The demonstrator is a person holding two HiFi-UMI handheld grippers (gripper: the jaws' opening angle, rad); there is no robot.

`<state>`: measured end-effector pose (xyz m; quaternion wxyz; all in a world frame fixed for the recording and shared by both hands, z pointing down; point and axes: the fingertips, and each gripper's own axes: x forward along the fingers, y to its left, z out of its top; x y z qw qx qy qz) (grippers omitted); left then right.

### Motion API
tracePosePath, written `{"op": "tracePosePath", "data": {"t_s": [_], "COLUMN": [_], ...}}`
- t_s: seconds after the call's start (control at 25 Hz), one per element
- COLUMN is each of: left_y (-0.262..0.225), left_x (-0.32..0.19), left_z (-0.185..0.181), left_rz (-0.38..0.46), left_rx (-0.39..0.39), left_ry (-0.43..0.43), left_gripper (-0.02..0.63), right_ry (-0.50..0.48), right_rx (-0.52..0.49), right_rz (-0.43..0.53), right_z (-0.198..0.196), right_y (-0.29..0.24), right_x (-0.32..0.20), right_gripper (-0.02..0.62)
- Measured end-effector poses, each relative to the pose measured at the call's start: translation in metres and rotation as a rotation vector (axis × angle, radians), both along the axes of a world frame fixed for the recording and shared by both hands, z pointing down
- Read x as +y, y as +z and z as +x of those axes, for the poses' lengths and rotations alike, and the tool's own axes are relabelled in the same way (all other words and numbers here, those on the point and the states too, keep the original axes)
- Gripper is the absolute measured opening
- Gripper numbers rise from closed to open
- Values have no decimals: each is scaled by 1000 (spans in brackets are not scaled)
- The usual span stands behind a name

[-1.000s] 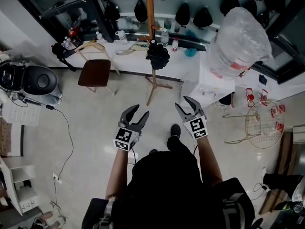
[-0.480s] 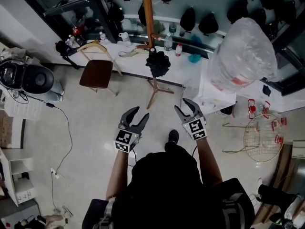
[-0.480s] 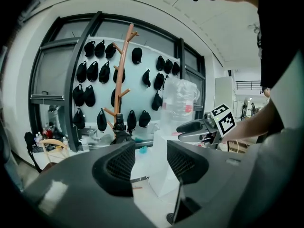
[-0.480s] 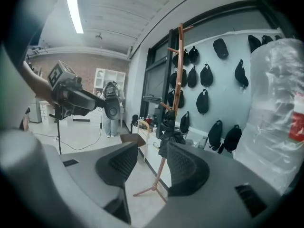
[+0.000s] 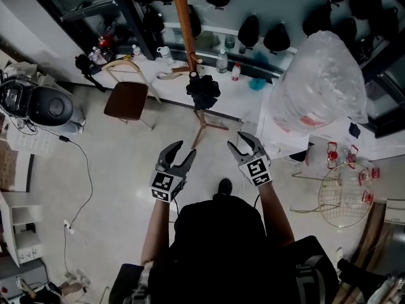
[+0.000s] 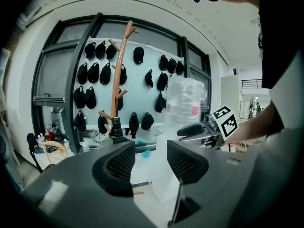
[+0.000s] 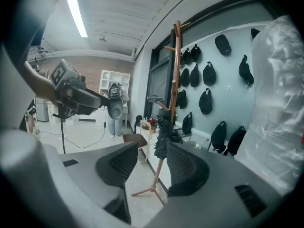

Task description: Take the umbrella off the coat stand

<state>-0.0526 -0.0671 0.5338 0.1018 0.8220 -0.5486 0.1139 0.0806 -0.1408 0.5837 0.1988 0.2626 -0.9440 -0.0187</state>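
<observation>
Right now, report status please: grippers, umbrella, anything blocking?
Left gripper open, empty. Right gripper open, empty. Umbrella hanging on coat stand, not reached. Chair stands beside stand, off the path.

Brown chair (image 5: 126, 100) beside white counter (image 5: 172, 91); wire basket (image 5: 345, 198) apart

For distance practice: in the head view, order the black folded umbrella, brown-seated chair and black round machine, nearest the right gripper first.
1. Black folded umbrella, ahead of the right gripper.
2. Brown-seated chair, left.
3. Black round machine, far left.

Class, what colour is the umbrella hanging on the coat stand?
Black; the umbrella shows best in the right gripper view.
</observation>
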Motion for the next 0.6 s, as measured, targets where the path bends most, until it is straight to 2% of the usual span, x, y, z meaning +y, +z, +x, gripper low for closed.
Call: {"op": "tracePosePath", "data": {"t_s": [0.28,0.6], "left_y": [-3,1], "left_x": [-29,-43], "left_z": [36,48], "left_rz": [21,13], "left_rx": [-1,-6], "left_ry": [0,-19], "left_gripper": [209,209], "right_ry": [-20,-38], "right_rx": [-12,-41], "right_rz": [-16,-36], "right_z": [23,28], "right_y": [6,9], "right_x": [-26,-38], "right_gripper": [193,193]}}
